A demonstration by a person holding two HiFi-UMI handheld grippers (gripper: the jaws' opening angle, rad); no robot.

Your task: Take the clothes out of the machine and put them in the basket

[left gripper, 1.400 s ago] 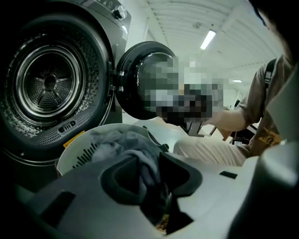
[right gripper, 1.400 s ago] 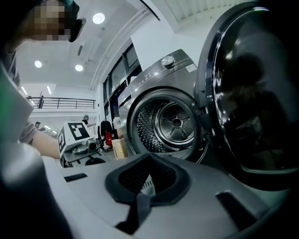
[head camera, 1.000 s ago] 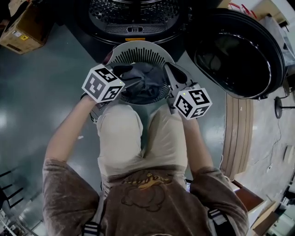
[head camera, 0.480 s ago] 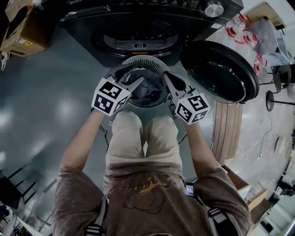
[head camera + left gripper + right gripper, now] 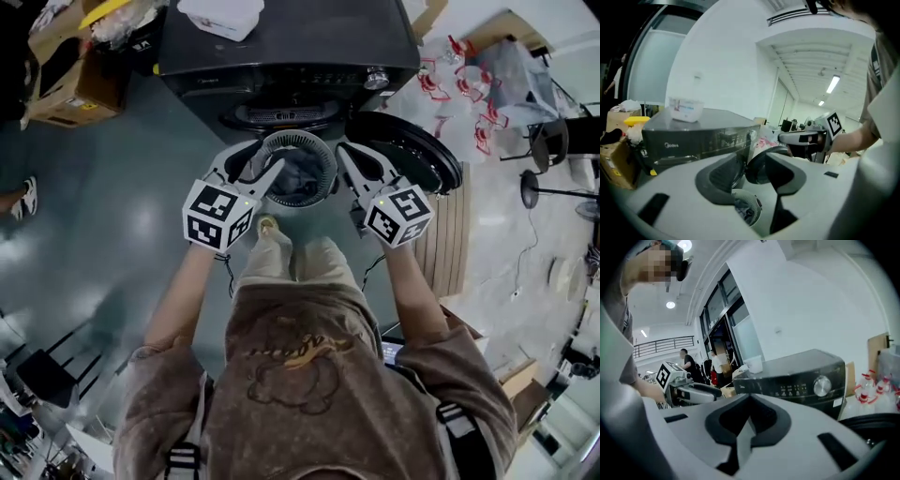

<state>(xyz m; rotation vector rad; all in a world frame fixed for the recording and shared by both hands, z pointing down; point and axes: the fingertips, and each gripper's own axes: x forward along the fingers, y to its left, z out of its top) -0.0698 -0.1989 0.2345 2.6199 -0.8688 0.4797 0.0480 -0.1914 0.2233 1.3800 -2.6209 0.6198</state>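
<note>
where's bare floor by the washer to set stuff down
Bare floor left of the basket, bordered by the cardboard box. The washer top is free right of the white tub. Crowded right: open door, wooden boards.

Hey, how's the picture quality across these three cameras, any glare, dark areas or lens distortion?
Head view: dim overall, with soft pale sheen on the floor at left. Left gripper view: strong fisheye bending, dark corners, ceiling light strips blown bright. Right gripper view: same curved look and black vignette; the washing machine reads clearly.
</note>
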